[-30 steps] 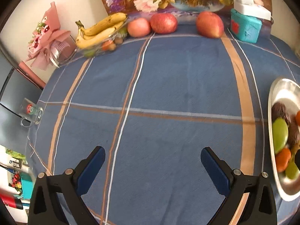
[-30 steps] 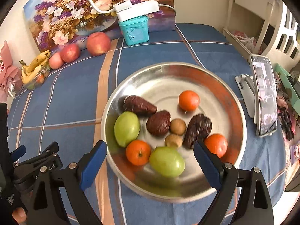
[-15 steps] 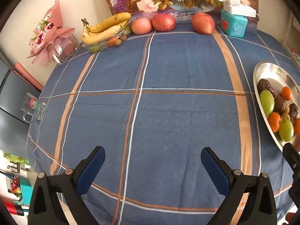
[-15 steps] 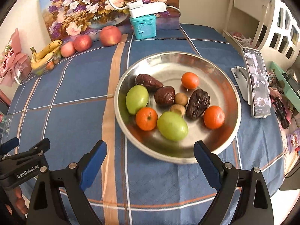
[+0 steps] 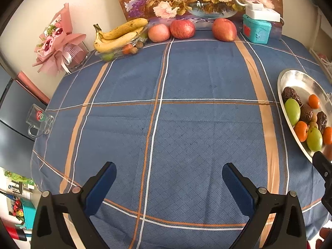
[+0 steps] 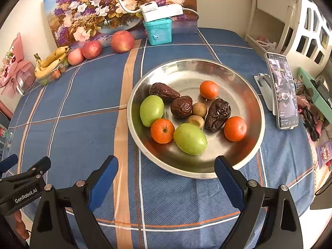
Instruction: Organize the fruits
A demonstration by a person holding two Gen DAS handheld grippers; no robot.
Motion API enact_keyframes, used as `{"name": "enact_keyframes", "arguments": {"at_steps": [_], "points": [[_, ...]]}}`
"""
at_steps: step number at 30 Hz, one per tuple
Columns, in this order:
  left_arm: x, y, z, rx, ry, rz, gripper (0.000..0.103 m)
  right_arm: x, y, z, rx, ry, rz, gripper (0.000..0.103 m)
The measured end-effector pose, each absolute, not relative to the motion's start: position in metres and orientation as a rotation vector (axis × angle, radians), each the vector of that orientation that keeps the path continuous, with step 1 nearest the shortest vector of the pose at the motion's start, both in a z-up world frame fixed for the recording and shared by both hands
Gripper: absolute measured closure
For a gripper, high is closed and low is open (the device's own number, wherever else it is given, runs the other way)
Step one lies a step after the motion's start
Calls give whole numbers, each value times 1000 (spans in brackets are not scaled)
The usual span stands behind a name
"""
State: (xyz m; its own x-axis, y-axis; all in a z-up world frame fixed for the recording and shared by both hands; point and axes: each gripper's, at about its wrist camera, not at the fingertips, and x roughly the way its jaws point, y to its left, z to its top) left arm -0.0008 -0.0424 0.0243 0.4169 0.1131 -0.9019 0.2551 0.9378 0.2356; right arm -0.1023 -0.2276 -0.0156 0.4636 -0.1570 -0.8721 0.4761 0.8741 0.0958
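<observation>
A round steel plate [image 6: 244, 78] on the blue checked cloth holds two green fruits [image 6: 151, 110], three small oranges [image 6: 162, 130], three dark wrinkled dates [image 6: 217, 114] and two small brown longans [image 6: 199, 109]. My right gripper [image 6: 166, 171] hovers open just before the plate's near rim, nothing between its fingers. My left gripper [image 5: 169, 179] is open over bare cloth, with the plate [image 5: 298, 81] far to its right. At the back lie three red apples [image 5: 182, 29] and bananas [image 5: 118, 36] on a clear tray of small fruit.
A teal box [image 5: 257, 31] with a white power strip stands at the back. A pink bouquet [image 5: 58, 47] and a glass mug [image 5: 39, 120] sit at the left edge. A phone on a stand [image 6: 282, 89] is right of the plate. A flower painting [image 6: 116, 6] leans on the wall.
Both grippers have pulled back toward the table's near edge and risen. The plate now lies farther ahead of the right gripper. No fruit has moved.
</observation>
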Motion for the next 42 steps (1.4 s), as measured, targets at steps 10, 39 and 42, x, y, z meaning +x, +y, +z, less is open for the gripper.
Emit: {"name": "enact_keyframes", "arguments": {"at_steps": [10, 39, 42], "points": [[0, -41, 23, 360, 1159, -96, 0, -100, -225, -16, 342, 1027, -403, 9], [0, -39, 22, 352, 1170, -89, 0, -100, -223, -17, 339, 1034, -405, 9], [1, -38, 22, 349, 1175, -87, 0, -100, -223, -17, 340, 1035, -406, 9]]}}
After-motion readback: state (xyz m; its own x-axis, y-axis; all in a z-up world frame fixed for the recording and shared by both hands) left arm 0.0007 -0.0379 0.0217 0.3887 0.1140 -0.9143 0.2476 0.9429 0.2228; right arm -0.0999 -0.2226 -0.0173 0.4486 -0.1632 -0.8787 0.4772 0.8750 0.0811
